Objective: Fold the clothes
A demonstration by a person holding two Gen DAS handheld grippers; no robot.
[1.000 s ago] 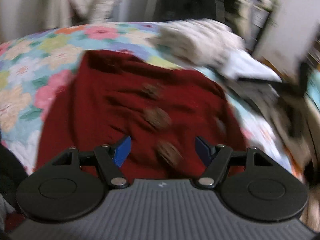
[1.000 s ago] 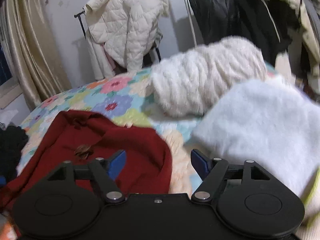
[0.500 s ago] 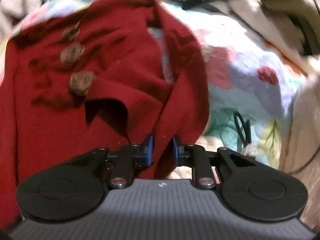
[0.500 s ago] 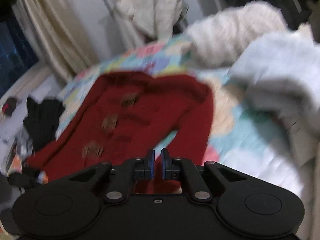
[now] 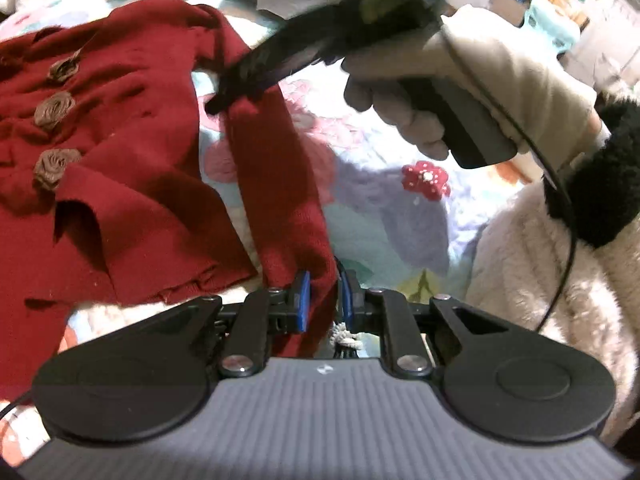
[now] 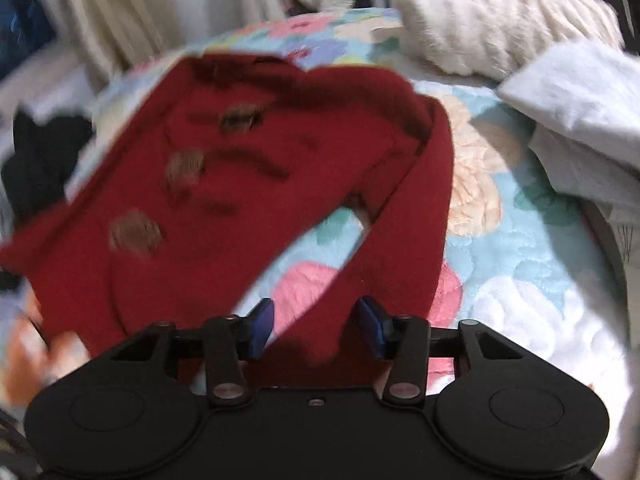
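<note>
A dark red cardigan [image 5: 120,160] with three brown fabric rosettes [image 5: 54,106] lies front up on a floral bedspread [image 5: 380,208]. One sleeve [image 5: 276,184] runs down to my left gripper [image 5: 324,302], which is shut on its cuff end. A gloved hand [image 5: 480,80] holds my right gripper [image 5: 218,100], whose tip rests on the upper part of that sleeve. In the right wrist view the cardigan [image 6: 240,184] is blurred. The sleeve [image 6: 400,220] passes between the spread blue pads of my right gripper [image 6: 316,320], which is open.
A cream fluffy garment [image 6: 500,20] and a white folded cloth [image 6: 580,88] lie at the far right of the bed. Black clothing [image 6: 40,160] sits off the left edge. Cream fleece [image 5: 540,272] lies at the right in the left wrist view.
My left gripper dropped from over the cardigan's front to the sleeve end and shut on it. My right gripper, shut half a second ago, has opened over the sleeve.
</note>
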